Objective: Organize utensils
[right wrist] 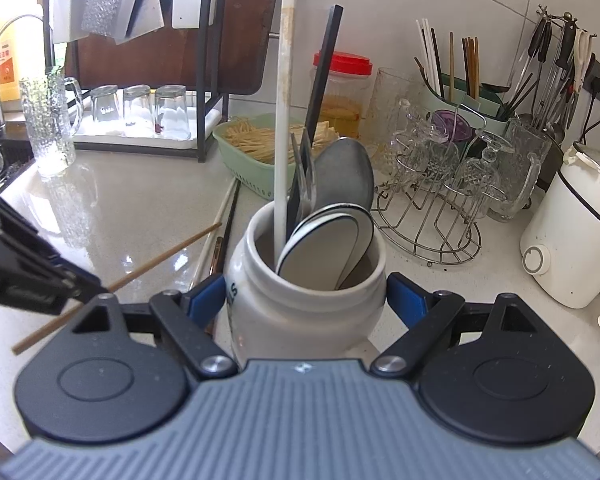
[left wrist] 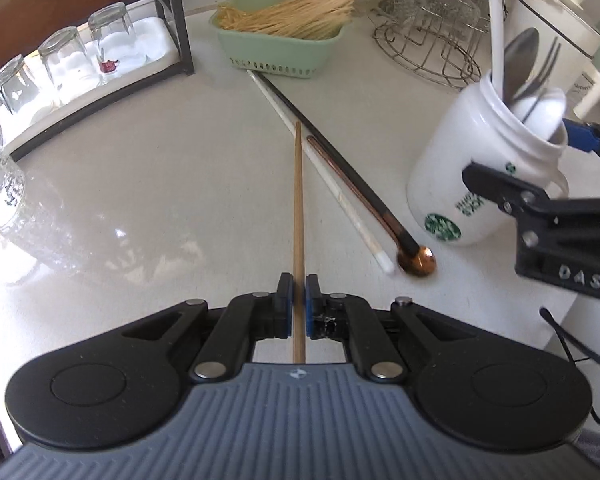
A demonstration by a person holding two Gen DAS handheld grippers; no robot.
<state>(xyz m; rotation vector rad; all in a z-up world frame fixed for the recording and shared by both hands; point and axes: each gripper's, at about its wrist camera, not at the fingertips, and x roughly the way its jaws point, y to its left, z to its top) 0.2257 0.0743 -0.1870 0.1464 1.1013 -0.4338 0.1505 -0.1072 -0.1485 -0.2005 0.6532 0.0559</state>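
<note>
- The left gripper (left wrist: 299,306) was pinched shut on a wooden chopstick (left wrist: 298,208); the stick was thin, straight, plain light-brown wood, running between the blue pads and out forward above the counter (left wrist: 160,200); in the right wrist view it showed as a slanted stick (right wrist: 140,270) lifted clear of the surface.
- The right gripper (right wrist: 306,300) had its jaws spread wide around a white jar (right wrist: 300,312), one blue pad at each side of it; whether the pads pressed on the jar could not be told.
- The jar (left wrist: 460,168) was glossy white with a green round logo and stood on the counter; it held a metal spoon (right wrist: 344,176), a fork (left wrist: 546,64), a white spoon (right wrist: 324,248), a white chopstick (right wrist: 282,120) and a black chopstick (right wrist: 324,80), all standing upright.
- Just beside the jar, a copper-coloured spoon (left wrist: 416,262) with a dark handle lay flat, next to a loose white chopstick (left wrist: 340,196).
- Farther back, near the counter's rear edge, sat a pale green basket (left wrist: 284,44) filled with thin straw-coloured sticks.
</note>
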